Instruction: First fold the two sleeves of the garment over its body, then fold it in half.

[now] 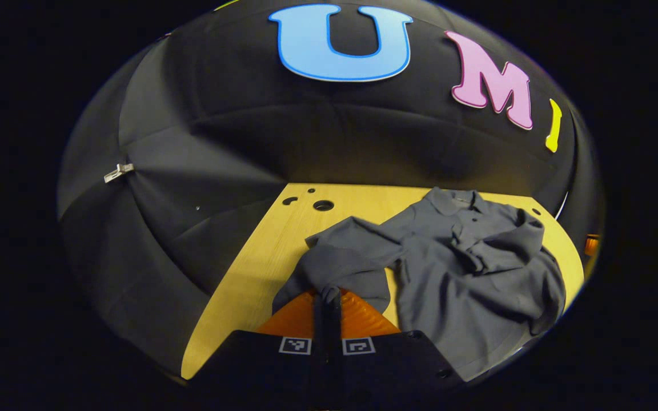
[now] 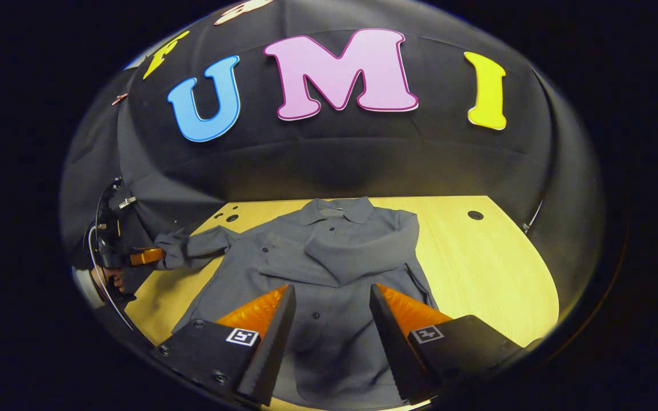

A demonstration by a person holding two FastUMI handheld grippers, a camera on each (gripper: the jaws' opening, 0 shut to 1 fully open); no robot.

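Black booth cloth rising behind a pale wooden table (image 2: pixel 494 274) (round holes showing near its far edge). Lying spread on that table, collar toward the wall: a grey collared garment (image 2: pixel 329 268), buttons running down its front.

Right gripper view: right sleeve (image 2: pixel 363 245) lying folded across the chest, its cuff resting on the body. Left sleeve (image 2: pixel 197 242) stretching out sideways past the table's edge, its end meeting the left gripper (image 2: pixel 147 256), with a hand (image 2: pixel 113 279) showing just below it. Right gripper (image 2: pixel 329 308) hanging above the lower front of the garment, fingers standing well apart, gripping nothing, grey cloth showing in the gap between them.

Left gripper view: left gripper (image 1: pixel 328 298) at the bottom, fingers pressing together on the cuff of the left sleeve (image 1: pixel 346 257), the cloth bunching up between the tips. Sleeve running away from the tips toward the shoulder; garment (image 1: pixel 477 274) lying beyond and to the right, wrinkling over the chest.
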